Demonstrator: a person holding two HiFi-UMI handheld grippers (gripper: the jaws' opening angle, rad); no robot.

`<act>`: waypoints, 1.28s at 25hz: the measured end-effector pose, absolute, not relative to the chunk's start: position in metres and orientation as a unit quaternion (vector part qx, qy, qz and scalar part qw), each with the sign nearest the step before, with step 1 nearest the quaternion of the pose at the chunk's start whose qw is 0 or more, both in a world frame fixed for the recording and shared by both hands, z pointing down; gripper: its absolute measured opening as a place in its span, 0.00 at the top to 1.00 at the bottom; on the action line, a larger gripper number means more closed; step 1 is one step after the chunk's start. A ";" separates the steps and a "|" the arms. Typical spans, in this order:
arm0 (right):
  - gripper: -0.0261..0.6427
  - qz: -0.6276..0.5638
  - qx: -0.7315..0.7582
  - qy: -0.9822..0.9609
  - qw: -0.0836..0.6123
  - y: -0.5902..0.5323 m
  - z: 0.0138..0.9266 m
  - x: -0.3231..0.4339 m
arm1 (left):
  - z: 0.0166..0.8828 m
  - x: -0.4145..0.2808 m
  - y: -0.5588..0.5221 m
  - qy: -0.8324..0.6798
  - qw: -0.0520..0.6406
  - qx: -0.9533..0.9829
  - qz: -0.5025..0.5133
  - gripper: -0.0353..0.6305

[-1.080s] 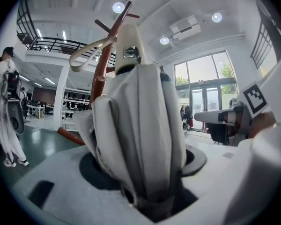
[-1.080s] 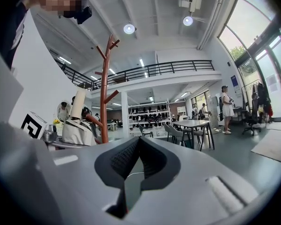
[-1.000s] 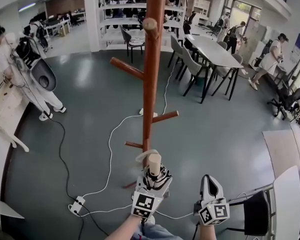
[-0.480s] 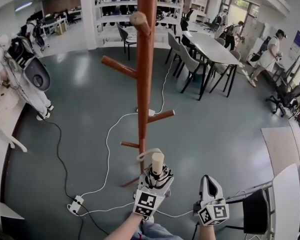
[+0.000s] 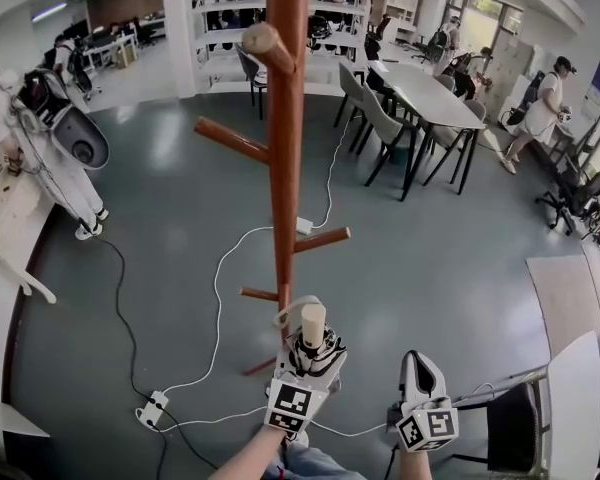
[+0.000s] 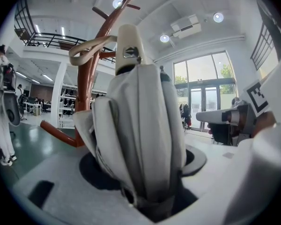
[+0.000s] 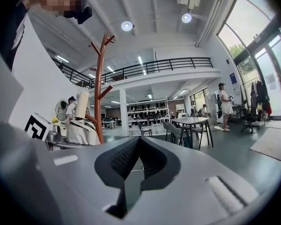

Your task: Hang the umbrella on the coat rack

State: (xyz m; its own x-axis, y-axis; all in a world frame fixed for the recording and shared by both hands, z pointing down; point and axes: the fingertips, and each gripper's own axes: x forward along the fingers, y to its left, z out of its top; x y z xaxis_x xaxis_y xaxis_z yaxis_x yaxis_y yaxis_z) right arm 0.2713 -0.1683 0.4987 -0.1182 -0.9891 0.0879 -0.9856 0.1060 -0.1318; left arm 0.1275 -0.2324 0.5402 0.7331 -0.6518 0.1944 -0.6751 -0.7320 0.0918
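At centre foreground of the head view, the left gripper [image 5: 308, 360] clasps a folded white-and-grey compact umbrella [image 5: 314, 346] by its cloth body. The umbrella's long axis is upright, its cream cylindrical handle [image 5: 312, 321] on top. A beige strap loop [image 5: 288, 309] springs from the handle toward the reddish-brown wooden coat rack [image 5: 286, 128], which rises directly beyond the jaws. The loop lies just beside a short low peg [image 5: 262, 294]; whether the two touch cannot be told. The left gripper view shows the same loop [image 6: 91, 48] crossing the pole [image 6: 90, 81]. The left hand is clearly the nearer to the rack. The right gripper [image 5: 419, 362] hangs apart at the right, its pads [image 7: 131, 159] pressed together on nothing. The coming move probably turns on threading the loop over an upward-slanting peg [image 5: 322, 238]. Compared with one second earlier, the pole stands further left and its upper pegs look larger, while both grippers hold nearly the same places.
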 end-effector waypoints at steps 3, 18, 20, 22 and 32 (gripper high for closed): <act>0.94 -0.079 -0.659 0.748 0.011 -0.173 0.501 0.268 | 0.546 0.127 -0.238 -0.359 0.077 0.927 0.080 0.49; 0.94 -0.083 -0.650 0.756 0.009 -0.174 0.505 0.264 | 0.540 0.134 -0.221 -0.352 0.071 0.930 0.076 0.49; 0.94 -0.082 -0.649 0.756 0.010 -0.172 0.501 0.265 | 0.536 0.135 -0.218 -0.352 0.068 0.931 0.076 0.49; 0.94 -0.081 -0.649 0.756 0.011 -0.169 0.500 0.266 | 0.534 0.137 -0.212 -0.350 0.068 0.931 0.075 0.49; 0.94 -0.082 -0.652 0.754 0.009 -0.158 0.504 0.273 | 0.544 0.138 -0.215 -0.356 0.072 0.929 0.078 0.49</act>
State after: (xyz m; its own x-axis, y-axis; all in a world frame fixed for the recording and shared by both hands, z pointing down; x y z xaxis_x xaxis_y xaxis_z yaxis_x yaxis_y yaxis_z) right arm 0.2734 -0.1582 0.5036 -0.1493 -0.9843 0.0940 -0.9814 0.1359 -0.1357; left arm 0.1378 -0.2153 0.5439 0.7349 -0.6494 0.1957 -0.6719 -0.7364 0.0792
